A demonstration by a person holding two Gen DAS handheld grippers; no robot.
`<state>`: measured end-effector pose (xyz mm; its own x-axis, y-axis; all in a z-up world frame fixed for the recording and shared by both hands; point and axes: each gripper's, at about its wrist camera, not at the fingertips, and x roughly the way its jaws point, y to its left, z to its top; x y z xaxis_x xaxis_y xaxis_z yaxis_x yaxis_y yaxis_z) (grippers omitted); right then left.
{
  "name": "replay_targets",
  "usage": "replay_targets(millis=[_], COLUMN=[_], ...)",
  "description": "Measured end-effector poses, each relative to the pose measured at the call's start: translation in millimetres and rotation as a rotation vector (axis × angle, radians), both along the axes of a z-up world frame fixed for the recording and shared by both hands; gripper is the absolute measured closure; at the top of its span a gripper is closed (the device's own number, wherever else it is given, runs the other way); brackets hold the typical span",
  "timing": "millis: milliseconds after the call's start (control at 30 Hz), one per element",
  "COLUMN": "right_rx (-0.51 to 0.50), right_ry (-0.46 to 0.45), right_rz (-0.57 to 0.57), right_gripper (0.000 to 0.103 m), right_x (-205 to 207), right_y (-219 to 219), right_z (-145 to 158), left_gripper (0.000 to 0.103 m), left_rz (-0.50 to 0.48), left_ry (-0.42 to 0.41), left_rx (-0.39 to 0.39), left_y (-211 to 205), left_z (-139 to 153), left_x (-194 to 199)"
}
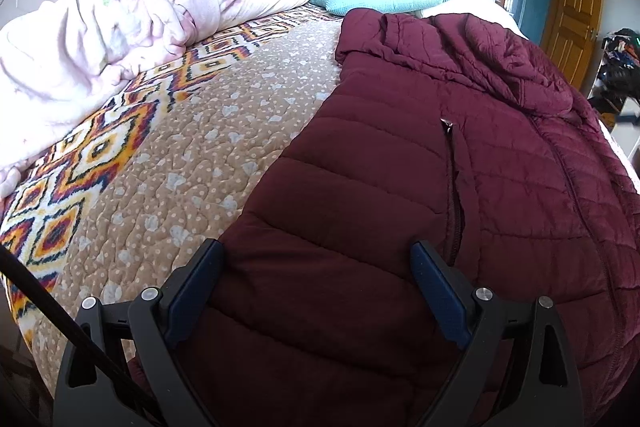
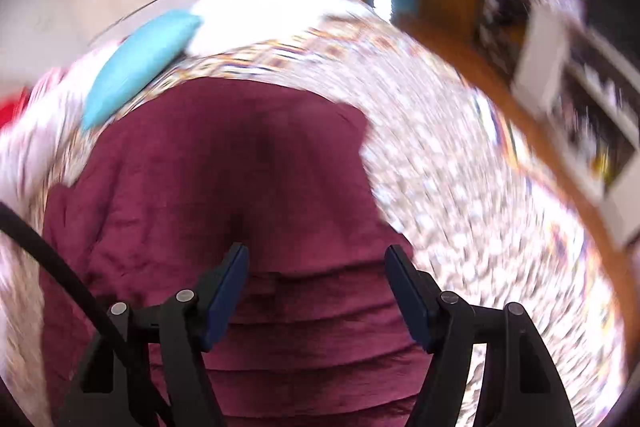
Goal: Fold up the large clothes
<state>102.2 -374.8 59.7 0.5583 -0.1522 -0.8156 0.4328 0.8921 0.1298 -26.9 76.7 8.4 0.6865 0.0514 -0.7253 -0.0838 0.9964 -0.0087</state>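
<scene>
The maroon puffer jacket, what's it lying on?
The maroon puffer jacket lies spread on a tan quilted bedspread with white spots and a zigzag-patterned border. The part of the bedspread beneath the jacket is covered and cannot be seen.

Right wrist view is smeared all over: the maroon jacket (image 2: 248,167) shows no quilting detail in the middle, and the shelf (image 2: 576,99) at upper right holds stuff I can't make out. In the left wrist view the jacket's right side runs off the frame edge, and the clutter (image 1: 618,55) at far right is probably clothes, too small to tell.
</scene>
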Motion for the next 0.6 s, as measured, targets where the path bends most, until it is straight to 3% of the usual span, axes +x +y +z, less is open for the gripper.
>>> replay_targets(millis=[67,233,400,433,500,533,567,600], right_rx=[0.056,0.105,0.156,0.170,0.205,0.223,0.272,0.301], right_ry=[0.008,0.021,0.030,0.020,-0.016,-0.027,-0.034,-0.017], right_rz=[-0.005,0.104,0.028,0.015,-0.004,0.004,0.031,0.040], right_gripper=[0.028,0.028,0.025,0.020,0.021,0.043,0.081,0.080], right_x=[-7.7,-14.6,6.2,8.2,14.1,15.6,18.1,19.8], right_y=[-7.7,20.0,34.1,36.0,39.4,41.4,42.9,43.1], right_z=[-8.9,-22.7,-51.6,-53.4,-52.7,-52.6,-54.1,-56.8], left_gripper=[0.010,0.010,0.009,0.009,0.009,0.009,0.009,0.009], left_rz=[0.002,0.005,0.008,0.008,0.008,0.008,0.008,0.007], left_ry=[0.004,0.007,0.008,0.009,0.009,0.009,0.009,0.009], left_rx=[0.010,0.025,0.036,0.037,0.039,0.039,0.038,0.038], left_y=[-0.9,-2.6,-4.1,-4.1,-4.1,-4.1,-3.9,-3.9], left_z=[-0.5,-0.9,-1.2,-1.4,-1.6,-1.7,-1.8,-1.8], left_x=[1.0,0.4,-0.5,-0.4,-0.2,-0.2,-0.3,-0.3])
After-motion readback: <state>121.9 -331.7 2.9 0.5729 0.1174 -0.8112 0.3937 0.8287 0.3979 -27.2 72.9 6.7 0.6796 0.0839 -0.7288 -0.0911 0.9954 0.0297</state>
